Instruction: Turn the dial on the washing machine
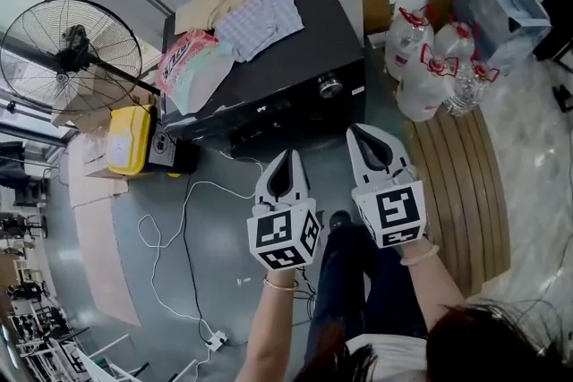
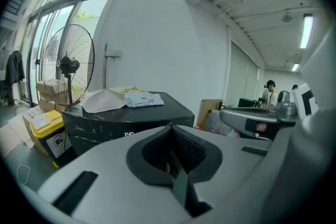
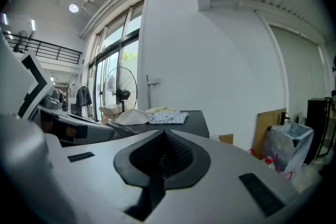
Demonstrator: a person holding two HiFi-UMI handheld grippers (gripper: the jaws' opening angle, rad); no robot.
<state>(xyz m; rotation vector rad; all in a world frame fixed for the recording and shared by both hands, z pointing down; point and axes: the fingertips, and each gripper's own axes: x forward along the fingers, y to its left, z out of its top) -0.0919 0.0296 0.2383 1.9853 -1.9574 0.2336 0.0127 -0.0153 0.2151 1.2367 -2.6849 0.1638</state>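
Dial (image 1: 329, 86): a chrome knob on the front control panel of the black washing machine (image 1: 304, 40), toward the panel's right end in the head view.

Task status: not started. Neither tool touches the knob. The approach, the grip on the knob and the rotation are all left to do.

Left gripper (image 1: 287, 157): jaws closed against each other, nothing between them. The left gripper view shows the two halves meeting at the tip (image 2: 170, 127).

Right gripper (image 1: 360, 133): jaws likewise clenched and empty. The right gripper view shows them meeting at the tip (image 3: 160, 132).

Dial position relative to the fingers:
- The dial lies ahead of both tips and apart from them.
- It is nearer the right gripper, a little up and left of that tip in the head view.
- From the left gripper it lies up and to the right, farther off.
- Neither gripper view shows the dial; each gripper's own body covers the panel.

Assessment: the right gripper is the better placed. Its jaws would have to open before they can close around the knob.
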